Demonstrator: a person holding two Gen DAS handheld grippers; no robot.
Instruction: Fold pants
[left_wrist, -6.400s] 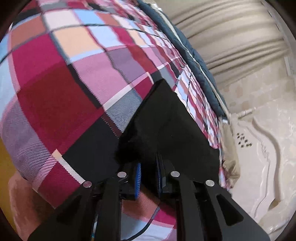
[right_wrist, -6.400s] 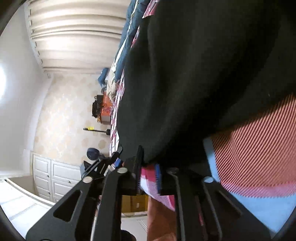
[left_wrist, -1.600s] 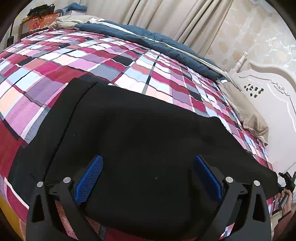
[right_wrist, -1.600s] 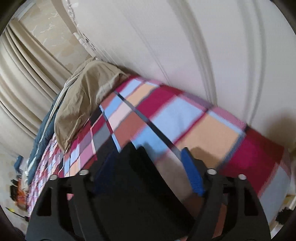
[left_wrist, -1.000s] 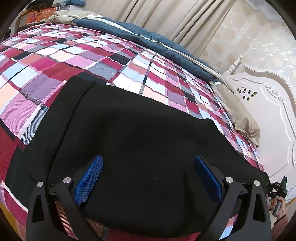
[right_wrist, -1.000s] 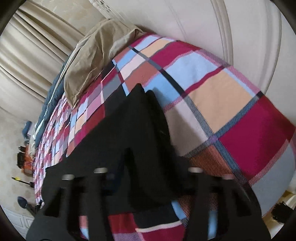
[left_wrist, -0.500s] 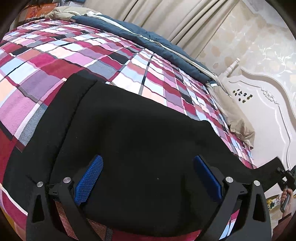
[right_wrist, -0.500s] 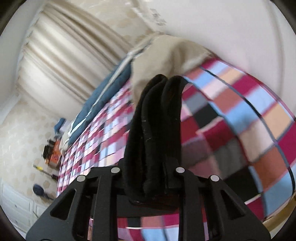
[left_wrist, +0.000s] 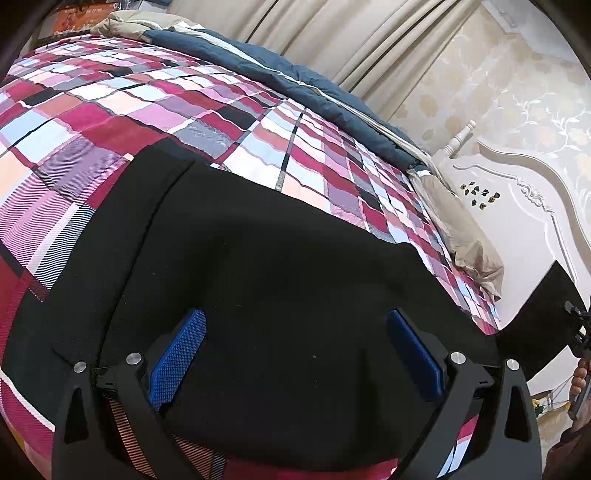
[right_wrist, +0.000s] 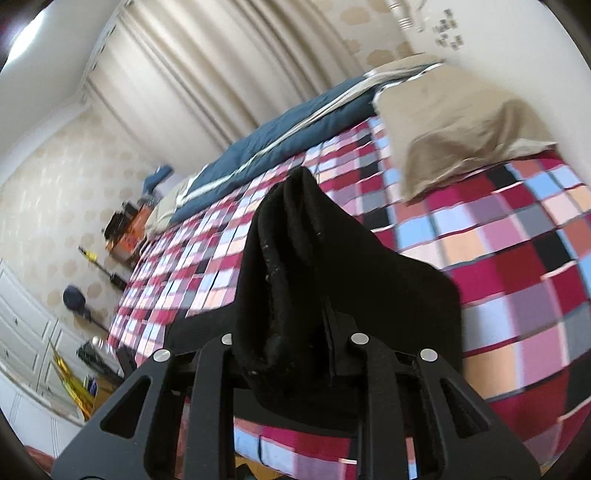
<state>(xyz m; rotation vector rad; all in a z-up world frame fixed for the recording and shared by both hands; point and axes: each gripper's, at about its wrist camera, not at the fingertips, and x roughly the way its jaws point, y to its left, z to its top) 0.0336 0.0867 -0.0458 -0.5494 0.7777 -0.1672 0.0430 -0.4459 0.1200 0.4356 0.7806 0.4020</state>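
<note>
While the black pants (left_wrist: 280, 280) lie spread flat across the near part of the bed, over the plaid bedspread (left_wrist: 122, 107), one end of them is bunched up and pinched in the right claw (right_wrist: 291, 339). From the right wrist view the fabric sticks up between the two fingers in a thick folded wad, and the rest trails down to the bed, so that end is lifted clear of the bedspread. You can catch the same thing at the far right edge of the left wrist view: a black corner raised off the mattress in front of the white headboard (left_wrist: 524, 221), with a bit of the person's hand (left_wrist: 580, 376) under it.

Left claw (left_wrist: 295, 354) is wide open, blue pads (left_wrist: 177, 356) well apart, hovering low over the near part of the pants with nothing gripped. Can't tell if the fingertips actually touch the cloth.

Other stuff on the bed: a navy quilt (left_wrist: 295, 74) rolled along the far side by the beige curtains (right_wrist: 207, 74), and a tan pillow (right_wrist: 458, 122) up against the headboard.
</note>
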